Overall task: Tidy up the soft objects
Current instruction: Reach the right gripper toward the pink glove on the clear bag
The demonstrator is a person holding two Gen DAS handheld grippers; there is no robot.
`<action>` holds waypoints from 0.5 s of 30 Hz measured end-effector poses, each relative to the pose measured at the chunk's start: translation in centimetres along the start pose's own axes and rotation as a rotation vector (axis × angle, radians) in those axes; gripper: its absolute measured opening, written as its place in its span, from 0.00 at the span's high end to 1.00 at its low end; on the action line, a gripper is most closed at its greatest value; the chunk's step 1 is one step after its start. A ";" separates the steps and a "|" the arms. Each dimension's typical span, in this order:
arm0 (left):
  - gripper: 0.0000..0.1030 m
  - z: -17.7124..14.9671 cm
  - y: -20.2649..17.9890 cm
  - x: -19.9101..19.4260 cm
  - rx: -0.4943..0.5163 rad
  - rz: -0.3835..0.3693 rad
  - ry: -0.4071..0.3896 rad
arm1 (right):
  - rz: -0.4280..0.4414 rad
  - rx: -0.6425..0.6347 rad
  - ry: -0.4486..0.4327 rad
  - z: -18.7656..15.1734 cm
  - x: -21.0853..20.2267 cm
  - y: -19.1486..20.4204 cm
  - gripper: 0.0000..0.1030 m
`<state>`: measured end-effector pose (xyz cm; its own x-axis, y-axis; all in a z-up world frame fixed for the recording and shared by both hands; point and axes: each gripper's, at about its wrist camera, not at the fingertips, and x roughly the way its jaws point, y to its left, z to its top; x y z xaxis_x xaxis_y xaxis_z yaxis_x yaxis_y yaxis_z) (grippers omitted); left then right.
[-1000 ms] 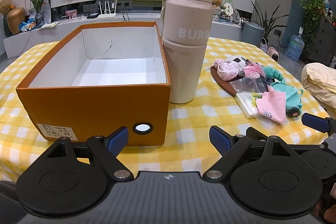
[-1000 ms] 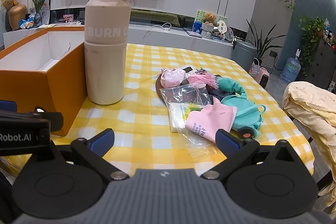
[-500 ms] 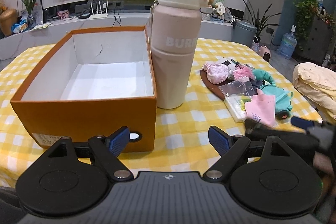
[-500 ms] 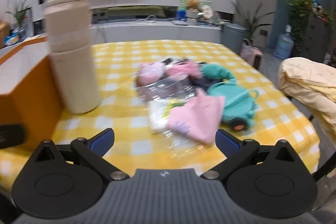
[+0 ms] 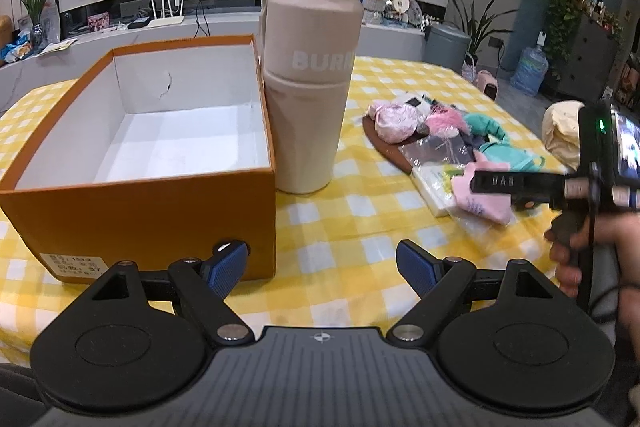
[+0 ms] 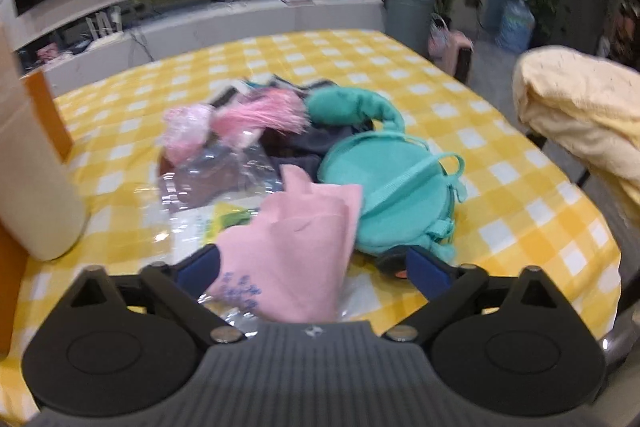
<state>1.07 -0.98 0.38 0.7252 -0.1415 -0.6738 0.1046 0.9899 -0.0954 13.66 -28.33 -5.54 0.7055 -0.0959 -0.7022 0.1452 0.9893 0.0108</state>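
A tall bottle (image 5: 312, 67) stands between the orange box (image 5: 160, 219) and the soft pile. Right fingers (image 6: 312, 269), wide and closing, straddle the pink cloth (image 6: 296, 251) on the counter (image 6: 520, 219); left fingers (image 5: 322, 265) wide, empty.

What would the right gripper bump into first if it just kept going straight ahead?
Most likely the pink cloth, already lying between the closing jaws of the right gripper; beyond it sits the teal bag.

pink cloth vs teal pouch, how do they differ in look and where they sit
The pink cloth is a flat folded piece lying on clear plastic bags; the teal pouch is rounded and padded, with a strap and loop. The pink cloth lies between the right gripper's closing jaws; the teal pouch lies beyond them. Both are soft and share one pile.
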 end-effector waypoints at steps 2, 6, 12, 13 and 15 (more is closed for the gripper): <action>0.05 -0.2 -0.1 0.3 0.003 0.007 0.011 | -0.009 0.043 0.025 0.4 0.8 -0.5 0.14; 0.05 -0.5 -0.4 0.7 0.009 0.013 0.021 | -0.048 0.073 0.022 0.8 1.1 -0.9 0.46; 0.06 -1.1 -1.4 1.4 0.036 0.022 0.031 | 0.033 0.206 0.055 0.7 0.6 -3.2 1.00; 0.06 -1.2 -1.7 1.4 0.041 0.023 0.032 | 0.052 0.236 0.059 0.7 0.5 -3.6 1.00; 0.06 -1.2 -2.2 1.5 0.048 0.017 0.026 | 0.055 0.243 0.054 0.8 0.0 -4.0 1.00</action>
<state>1.13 -3.34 -1.33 0.7096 -0.1239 -0.6936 0.1254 0.9909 -0.0486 13.65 -32.34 -5.05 0.6795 -0.0306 -0.7331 0.2754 0.9367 0.2161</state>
